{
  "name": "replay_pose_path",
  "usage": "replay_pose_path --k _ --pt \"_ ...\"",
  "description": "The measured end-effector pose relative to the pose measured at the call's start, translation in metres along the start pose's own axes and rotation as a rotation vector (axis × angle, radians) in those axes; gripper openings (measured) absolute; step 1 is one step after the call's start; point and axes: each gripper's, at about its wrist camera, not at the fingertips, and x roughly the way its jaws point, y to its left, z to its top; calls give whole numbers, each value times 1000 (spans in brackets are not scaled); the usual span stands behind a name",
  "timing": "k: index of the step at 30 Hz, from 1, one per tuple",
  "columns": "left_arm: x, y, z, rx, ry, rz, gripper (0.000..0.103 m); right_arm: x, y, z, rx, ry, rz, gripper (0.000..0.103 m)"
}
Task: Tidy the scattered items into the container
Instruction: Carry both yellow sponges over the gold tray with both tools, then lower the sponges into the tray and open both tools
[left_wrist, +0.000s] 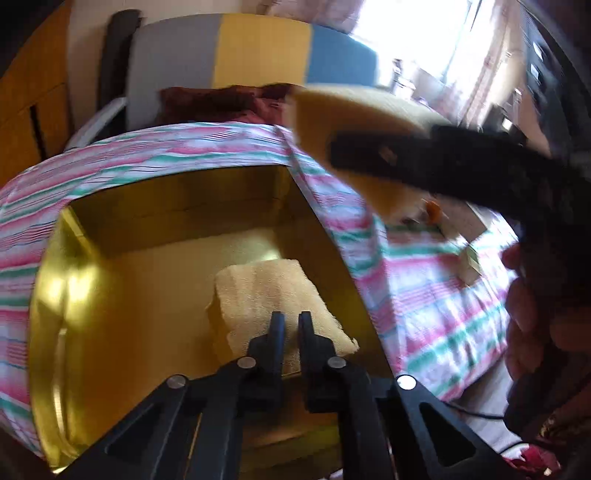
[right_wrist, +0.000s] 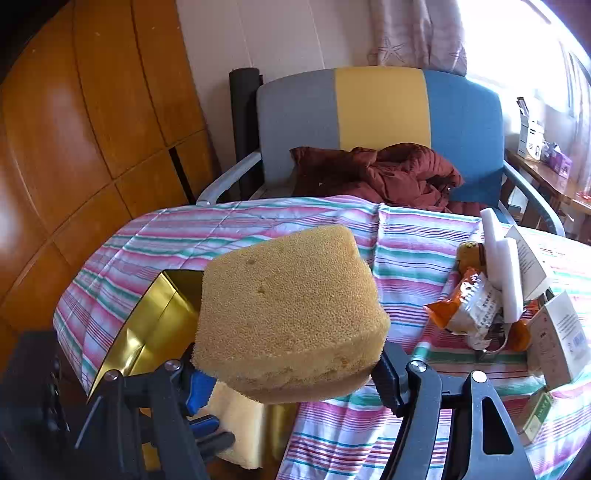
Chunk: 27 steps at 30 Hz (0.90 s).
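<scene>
Two sponges show here. One large tan sponge is pinched between the jaws of the right gripper, held above the striped cloth at the near right edge of the gold box; its long axis runs roughly across the jaws, its flat top tilted up and away toward the chair. In the left wrist view the same sponge juts in from the upper right, the black right gripper in front of it, held by a hand. A paler second sponge lies flat on the floor of the gold box, its long side running diagonally from far left to near right. The left gripper points down into the box over that sponge, jaws pressed together with nothing between them. Right of the box, well apart from it, lies a cluster on the cloth: an orange snack packet, white foam blocks, a white carton and a small green box. A dark red jacket rests on the chair behind.
</scene>
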Motion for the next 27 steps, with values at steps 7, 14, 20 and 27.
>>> replay_pose_path --k 7,14,20,27 --pt "-9 92 19 -162 -77 160 2 18 28 0 -50 33 41 71" --pt "3 152 44 -242 -108 184 2 63 61 -1 -71 136 112 71" --pt "6 163 59 -304 -96 125 24 116 83 0 -37 241 112 71" --pt "-18 166 56 -353 -133 151 30 152 85 4 64 257 109 87"
